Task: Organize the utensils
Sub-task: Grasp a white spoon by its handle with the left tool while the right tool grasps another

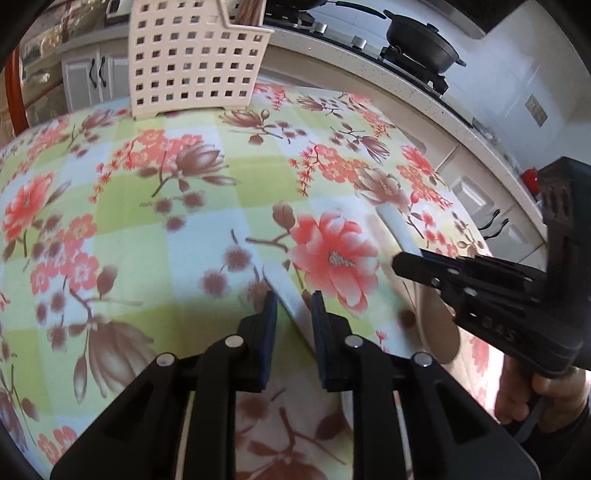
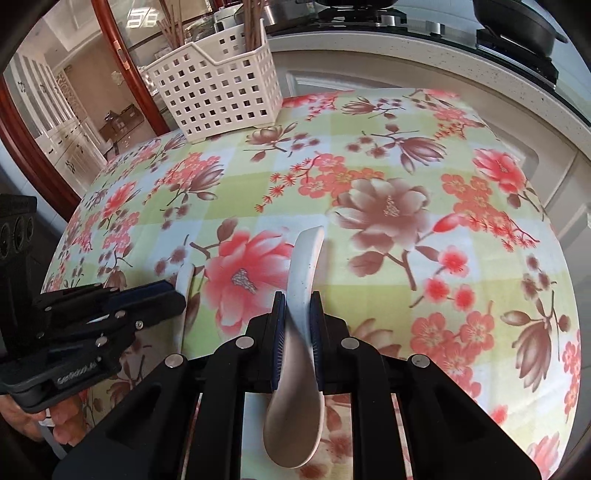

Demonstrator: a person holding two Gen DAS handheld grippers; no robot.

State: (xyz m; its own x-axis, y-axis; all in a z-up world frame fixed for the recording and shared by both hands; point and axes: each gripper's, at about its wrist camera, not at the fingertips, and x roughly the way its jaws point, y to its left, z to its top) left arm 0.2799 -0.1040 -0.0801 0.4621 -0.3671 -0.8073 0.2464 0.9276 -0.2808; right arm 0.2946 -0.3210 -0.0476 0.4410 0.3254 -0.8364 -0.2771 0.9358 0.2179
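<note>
Two white ceramic spoons are over the floral tablecloth (image 1: pixel 147 221). My left gripper (image 1: pixel 293 306) is shut on the handle of one spoon (image 1: pixel 280 284); its bowl is hidden under the fingers. The right wrist view shows that gripper (image 2: pixel 173 291) at the left with the spoon handle (image 2: pixel 183 280) sticking out. My right gripper (image 2: pixel 298 306) is shut on the second spoon (image 2: pixel 306 258), whose bowl (image 2: pixel 293 417) points back toward the camera. In the left wrist view it (image 1: pixel 400 264) comes in from the right. A cream perforated basket (image 1: pixel 192 62) (image 2: pixel 221 92) stands at the table's far edge, holding chopsticks (image 2: pixel 255 22).
Behind the table runs a speckled kitchen counter (image 1: pixel 369 70) with a stove and a black pan (image 1: pixel 424 40). A wood-framed glass cabinet door (image 2: pixel 110 74) stands far left. A person's hand (image 1: pixel 535 398) holds the right gripper's handle.
</note>
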